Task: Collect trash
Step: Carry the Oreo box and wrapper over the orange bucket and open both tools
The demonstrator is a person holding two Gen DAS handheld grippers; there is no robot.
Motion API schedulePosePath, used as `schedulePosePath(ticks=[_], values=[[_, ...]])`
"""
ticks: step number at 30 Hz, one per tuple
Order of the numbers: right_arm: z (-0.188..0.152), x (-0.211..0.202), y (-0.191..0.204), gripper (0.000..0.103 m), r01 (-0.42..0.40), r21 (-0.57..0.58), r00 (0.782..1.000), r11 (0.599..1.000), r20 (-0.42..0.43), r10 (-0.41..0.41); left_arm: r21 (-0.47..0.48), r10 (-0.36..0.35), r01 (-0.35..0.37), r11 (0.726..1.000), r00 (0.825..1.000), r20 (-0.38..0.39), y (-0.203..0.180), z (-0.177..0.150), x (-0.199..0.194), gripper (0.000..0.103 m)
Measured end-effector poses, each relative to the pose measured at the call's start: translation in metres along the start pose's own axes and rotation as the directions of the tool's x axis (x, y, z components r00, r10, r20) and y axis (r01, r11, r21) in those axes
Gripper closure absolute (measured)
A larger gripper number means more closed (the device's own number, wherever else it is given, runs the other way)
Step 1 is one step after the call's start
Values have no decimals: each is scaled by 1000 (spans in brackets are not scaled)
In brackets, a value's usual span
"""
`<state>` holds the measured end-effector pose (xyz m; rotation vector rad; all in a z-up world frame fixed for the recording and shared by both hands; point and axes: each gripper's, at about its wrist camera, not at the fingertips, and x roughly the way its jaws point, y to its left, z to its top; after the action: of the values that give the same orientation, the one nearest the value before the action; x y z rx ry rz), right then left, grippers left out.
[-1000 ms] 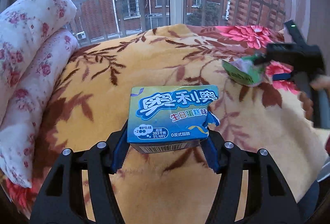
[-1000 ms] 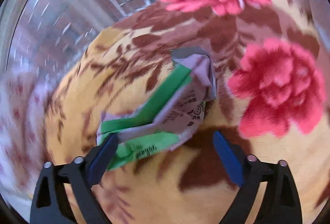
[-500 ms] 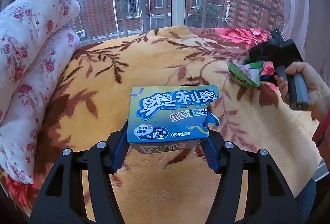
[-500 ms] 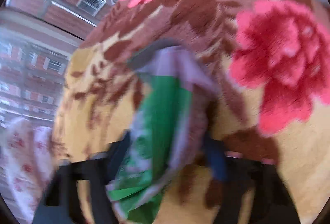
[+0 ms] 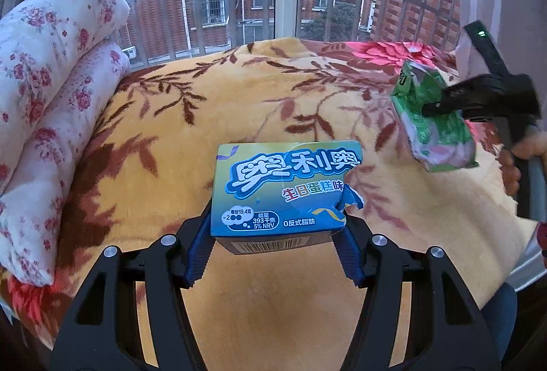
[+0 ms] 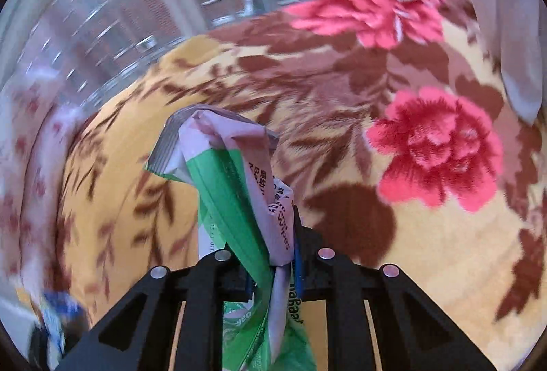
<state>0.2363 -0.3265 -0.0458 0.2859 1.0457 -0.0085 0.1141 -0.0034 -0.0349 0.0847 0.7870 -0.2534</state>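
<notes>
Above the floral blanket [image 5: 239, 104], the left gripper [image 5: 277, 248] clamps a blue biscuit box [image 5: 283, 189] by its sides. The right gripper [image 6: 273, 272] is closing, pinching a crumpled green wipes packet [image 6: 236, 186], both lifted clear for disposal.

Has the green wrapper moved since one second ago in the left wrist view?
Yes. The green wrapper, gripped by the closing right gripper, has tilted and sits lower and further right against the red flower on the blanket.

A bed [image 5: 171, 138] fills the middle and lower part of the left wrist view, covered by a plush yellow blanket [image 5: 239, 104] with brown leaf sprays and red flowers toward the upper right. At the left of the frame, a folded white quilt [image 5: 41, 90] with small pink flowers lies on the blanket, its rolls stacked against the bed's edge.
</notes>
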Motion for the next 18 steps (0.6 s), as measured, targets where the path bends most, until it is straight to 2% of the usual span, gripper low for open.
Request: schedulePosePath(ticks=[5, 9, 12, 16, 18], values=[[-48, -50, 14, 87, -57, -139, 998, 989, 20, 60, 19, -50, 50, 999, 999, 4, -14, -15, -26, 43], [-99, -91, 20, 87, -106, -237, 993, 966, 25, 115, 56, -97, 97, 994, 995, -2, -28, -34, -50, 43], [-139, -116, 19, 87, -144, -283, 988, 948, 19, 156, 97, -140, 142, 985, 990, -26, -38, -54, -63, 43], [-194, -140, 15, 87, -176, -337, 982, 925, 6, 189, 98, -200, 208, 973, 976, -84, -40, -85, -74, 43], [-216, -144, 12, 87, -193, -346, 980, 918, -15, 201, 110, -206, 218, 970, 973, -106, -44, -102, -77, 43]])
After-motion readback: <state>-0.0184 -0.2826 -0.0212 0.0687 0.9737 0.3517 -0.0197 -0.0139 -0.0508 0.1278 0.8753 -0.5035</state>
